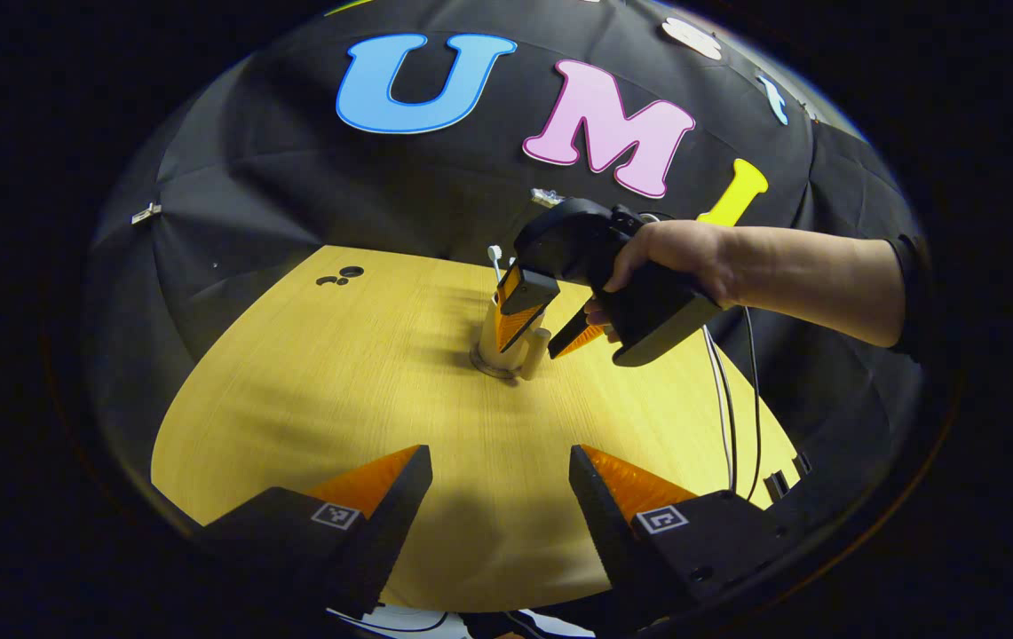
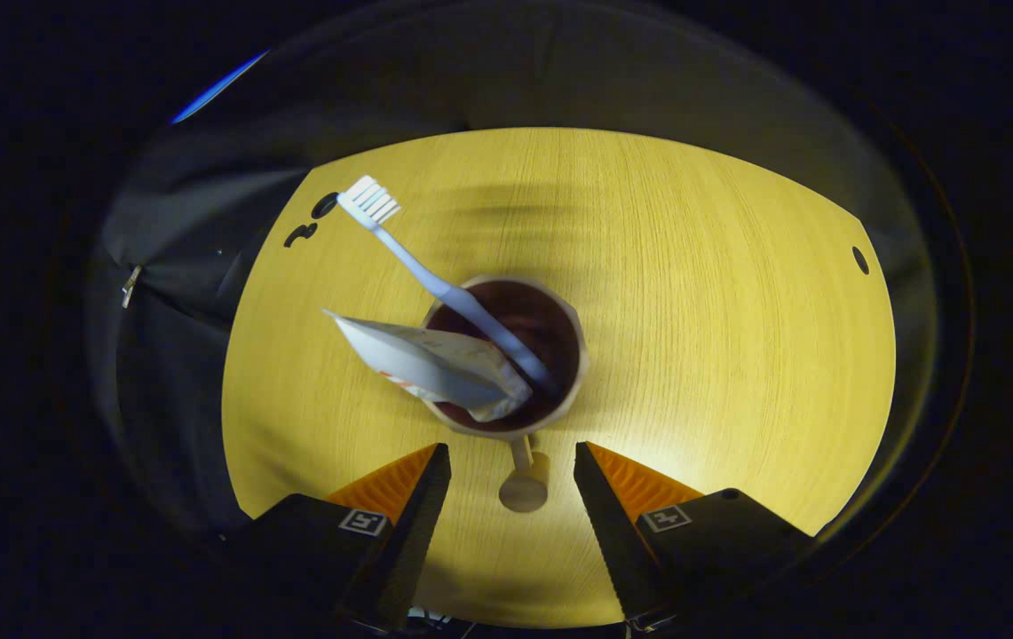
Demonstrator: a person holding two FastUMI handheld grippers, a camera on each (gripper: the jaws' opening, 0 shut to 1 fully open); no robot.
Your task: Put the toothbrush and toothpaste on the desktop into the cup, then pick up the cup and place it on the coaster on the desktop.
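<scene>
Toothbrush (image 2: 435, 275) and toothpaste (image 2: 422, 364) in cup (image 2: 506, 359), cup on coaster (image 1: 490, 366). Right gripper (image 1: 544, 330) fingers wide around handle (image 2: 524, 479); left gripper (image 1: 497, 488) wide, holding nothing. Either gripping or letting go.

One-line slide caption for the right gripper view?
Open right hand-held gripper straddling the handle of the cup, which holds the toothbrush and toothpaste.

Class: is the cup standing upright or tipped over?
Upright. The cup stands on the desktop, mouth up, with the toothbrush and toothpaste leaning inside.
</scene>
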